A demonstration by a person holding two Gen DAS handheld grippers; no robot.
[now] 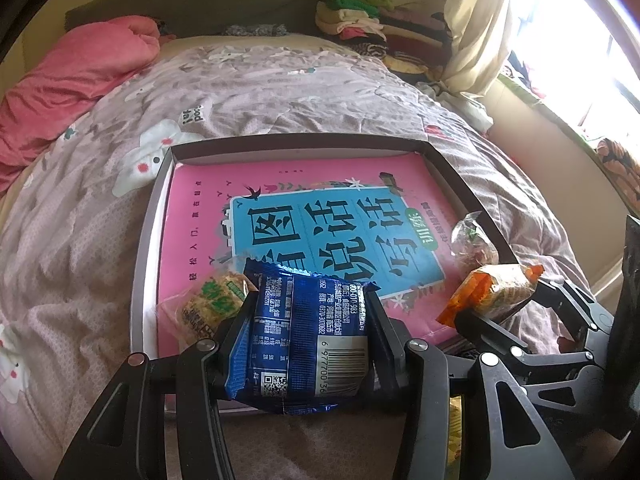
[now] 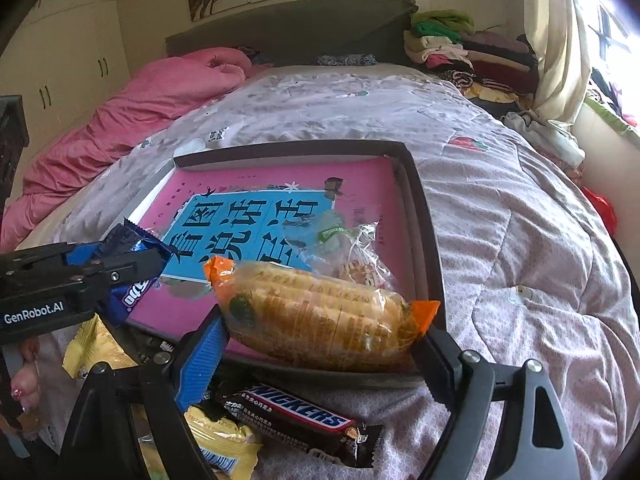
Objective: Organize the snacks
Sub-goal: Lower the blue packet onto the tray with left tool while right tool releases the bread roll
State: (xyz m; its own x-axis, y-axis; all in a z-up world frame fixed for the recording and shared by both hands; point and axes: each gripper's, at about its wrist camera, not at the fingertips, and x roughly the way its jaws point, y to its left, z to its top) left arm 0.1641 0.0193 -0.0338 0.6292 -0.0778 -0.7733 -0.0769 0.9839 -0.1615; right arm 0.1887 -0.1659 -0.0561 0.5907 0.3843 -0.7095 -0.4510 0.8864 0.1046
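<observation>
A shallow dark-rimmed tray (image 1: 304, 141) (image 2: 420, 216) with a pink and blue book inside lies on the bed. My left gripper (image 1: 312, 312) is shut on a blue snack packet (image 1: 316, 340), held over the tray's near edge; the packet also shows in the right wrist view (image 2: 132, 248). My right gripper (image 2: 320, 340) is shut on an orange-ended cracker pack (image 2: 320, 316) (image 1: 496, 288) above the tray's near right corner. A green-labelled cracker pack (image 1: 212, 300) and a clear wrapped snack (image 1: 474, 240) (image 2: 352, 256) lie in the tray.
A Snickers bar (image 2: 304, 420) and yellow packets (image 2: 224, 440) lie on the quilt in front of the tray. A pink duvet (image 2: 140, 108) is at the far left, folded clothes (image 2: 460, 48) by the headboard, a curtain and window at right.
</observation>
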